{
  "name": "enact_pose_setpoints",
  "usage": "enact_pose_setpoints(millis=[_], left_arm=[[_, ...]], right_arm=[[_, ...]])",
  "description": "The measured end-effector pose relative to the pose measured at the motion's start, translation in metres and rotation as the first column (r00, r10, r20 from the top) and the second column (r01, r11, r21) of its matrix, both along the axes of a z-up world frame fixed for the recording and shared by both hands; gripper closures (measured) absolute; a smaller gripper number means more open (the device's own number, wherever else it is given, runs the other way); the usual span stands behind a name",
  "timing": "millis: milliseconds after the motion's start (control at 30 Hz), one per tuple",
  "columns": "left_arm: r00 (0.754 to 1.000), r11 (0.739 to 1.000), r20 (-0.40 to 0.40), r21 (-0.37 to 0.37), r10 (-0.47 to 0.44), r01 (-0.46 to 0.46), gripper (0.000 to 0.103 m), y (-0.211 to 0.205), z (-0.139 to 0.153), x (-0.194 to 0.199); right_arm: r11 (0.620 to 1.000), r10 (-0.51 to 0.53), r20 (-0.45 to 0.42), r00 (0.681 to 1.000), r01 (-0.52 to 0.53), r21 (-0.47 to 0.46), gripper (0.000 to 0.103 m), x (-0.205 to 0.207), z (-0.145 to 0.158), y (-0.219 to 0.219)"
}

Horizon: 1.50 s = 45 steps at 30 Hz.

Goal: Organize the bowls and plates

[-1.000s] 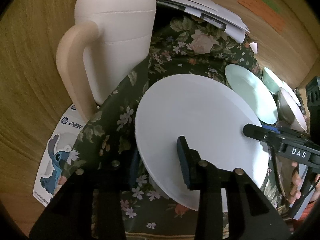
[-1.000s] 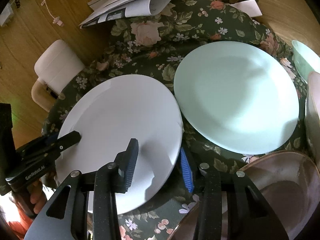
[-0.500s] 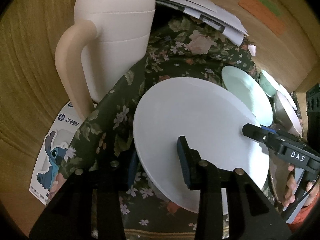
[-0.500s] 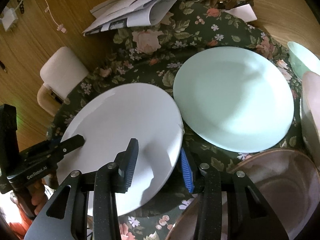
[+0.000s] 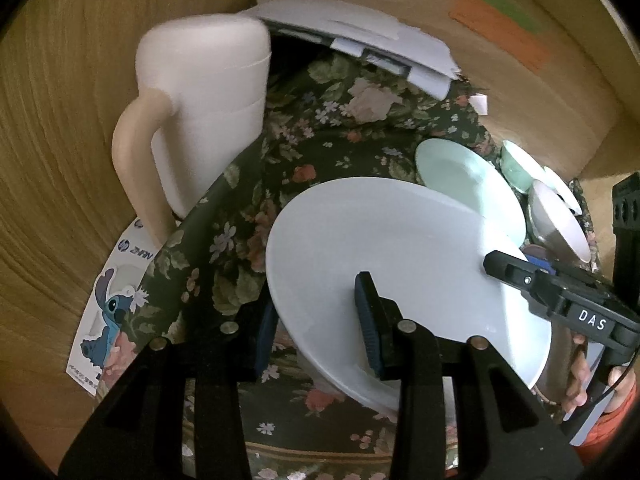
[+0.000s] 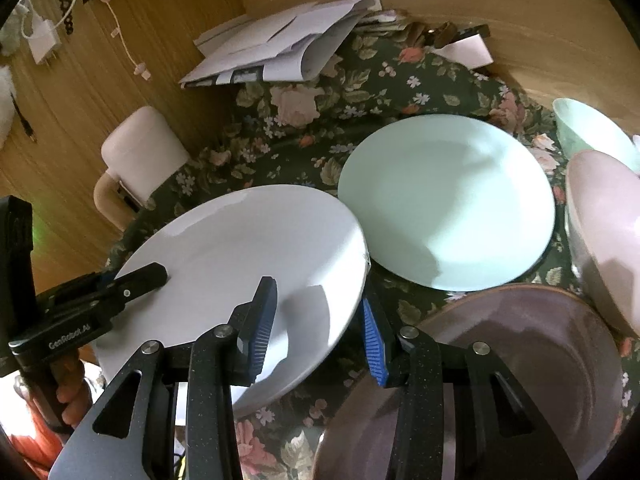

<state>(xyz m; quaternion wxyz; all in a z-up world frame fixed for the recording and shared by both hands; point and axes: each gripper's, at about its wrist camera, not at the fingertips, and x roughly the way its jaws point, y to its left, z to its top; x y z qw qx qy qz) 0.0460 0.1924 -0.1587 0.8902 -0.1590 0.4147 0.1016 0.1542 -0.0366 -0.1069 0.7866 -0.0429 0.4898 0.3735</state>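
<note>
A white plate [image 5: 404, 264] is held above the floral cloth [image 5: 240, 216] by both grippers. My left gripper [image 5: 316, 324] is shut on its left rim, one finger over and one under. My right gripper [image 6: 316, 324] is shut on its right rim the same way. The plate also shows in the right wrist view [image 6: 248, 264]. A mint green plate [image 6: 444, 200] lies flat on the cloth just right of it. A brown plate [image 6: 500, 368] lies under my right gripper. A pinkish bowl [image 6: 604, 232] and a mint bowl [image 6: 588, 128] stand at the far right.
A white jug [image 5: 204, 116] with a beige handle stands at the left on the wooden table [image 5: 60, 128]. Loose papers [image 6: 280, 48] lie at the back. A cartoon sticker sheet [image 5: 108, 308] lies at the cloth's left edge. Cables and a charger [image 6: 44, 40] lie far left.
The white plate has been lifted off the cloth by both grippers and now sits higher, its right edge near the green plate. Both views have pulled up and back.
</note>
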Motion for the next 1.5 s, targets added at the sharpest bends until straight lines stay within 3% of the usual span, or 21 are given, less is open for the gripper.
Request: enact_pose_setpoints(millis=[733, 1500], left_arm=[[0.991, 0.995, 0.089, 0.048, -0.096, 0.092, 0.066, -0.062, 0.04, 0.001], [0.969, 0.974, 0.109, 0.058, -0.223, 0.217, 0.066, -0.134, 0.048, 0.0]], right_arm=[[0.992, -0.108, 0.096, 0.989, 0.102, 0.072, 0.066, -0.014, 0.044, -0.068], [0.972, -0.228, 0.135, 0.964, 0.217, 0.09, 0.066, -0.034, 0.057, -0.148]])
